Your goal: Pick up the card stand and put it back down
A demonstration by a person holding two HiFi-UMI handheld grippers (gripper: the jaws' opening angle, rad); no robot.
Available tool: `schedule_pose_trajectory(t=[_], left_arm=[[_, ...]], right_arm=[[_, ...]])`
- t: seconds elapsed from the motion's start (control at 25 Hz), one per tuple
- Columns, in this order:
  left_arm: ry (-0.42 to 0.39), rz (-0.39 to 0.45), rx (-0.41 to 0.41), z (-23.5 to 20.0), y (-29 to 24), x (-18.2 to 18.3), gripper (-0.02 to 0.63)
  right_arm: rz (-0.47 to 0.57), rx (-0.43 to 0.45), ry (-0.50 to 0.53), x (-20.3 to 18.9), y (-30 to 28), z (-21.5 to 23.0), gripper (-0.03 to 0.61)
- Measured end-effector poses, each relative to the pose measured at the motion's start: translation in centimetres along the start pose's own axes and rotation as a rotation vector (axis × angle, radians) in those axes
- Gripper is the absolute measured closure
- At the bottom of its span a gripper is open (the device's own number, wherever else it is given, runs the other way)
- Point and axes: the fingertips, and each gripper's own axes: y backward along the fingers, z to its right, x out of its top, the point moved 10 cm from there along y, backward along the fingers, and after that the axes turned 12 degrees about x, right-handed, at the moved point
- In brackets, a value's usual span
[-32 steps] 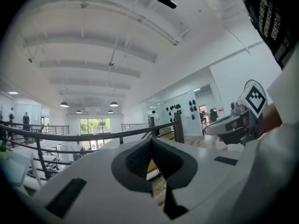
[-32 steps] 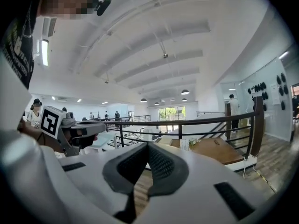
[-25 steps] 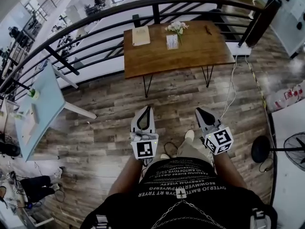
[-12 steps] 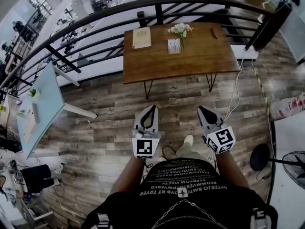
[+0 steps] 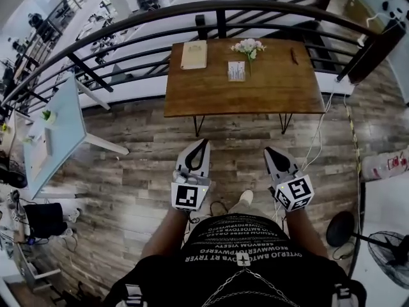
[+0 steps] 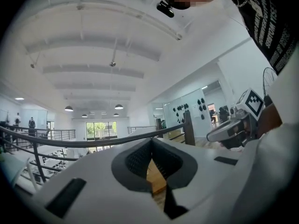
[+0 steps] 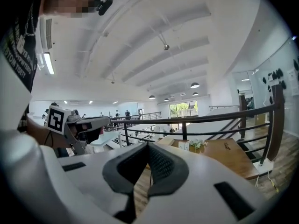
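The card stand [image 5: 236,71] is a small white upright card on the wooden table [image 5: 204,94], beside a bunch of flowers [image 5: 248,46]. In the right gripper view the card stand [image 7: 182,145] shows small and far ahead. My left gripper [image 5: 199,147] and right gripper [image 5: 270,152] hang side by side over the plank floor, well short of the table. The jaws of both are shut with nothing between them. The left gripper [image 6: 152,141] looks level at the railing, and the right gripper [image 7: 148,146] looks toward the table [image 7: 224,157].
On the table also lie a tan notebook [image 5: 193,55] and a pen [image 5: 294,56]. A black railing [image 5: 217,6] runs behind it. A light-blue table [image 5: 61,130] stands at the left, a fan [image 5: 391,248] at the lower right, and a white cable [image 5: 317,139] trails on the floor.
The table has drawn nearer and sits lower in the head view. Both grippers have been carried forward with the person and stay shut.
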Motion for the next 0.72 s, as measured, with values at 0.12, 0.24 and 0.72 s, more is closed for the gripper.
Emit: schedule_pose_trajectory(t=[0.12,0.24,0.72], left_arm=[[0.019,-0.003,0.028,1.0,-1.2,0.6,0.595],[0.054,-0.023,0.085,2.2,-2.2,0.7,0.595],[-0.023,-0.086,0.149,5.1,-2.6,1.8,0.595]], right_arm=[[-0.002,0.029,0.031,0.8,0.0,2.0,0.563],[-0.001,0.057,0.051,1.4,0.5,4.0,0.563],[-0.047,0.069,0.143,1.8,2.2,7.5,0.563]])
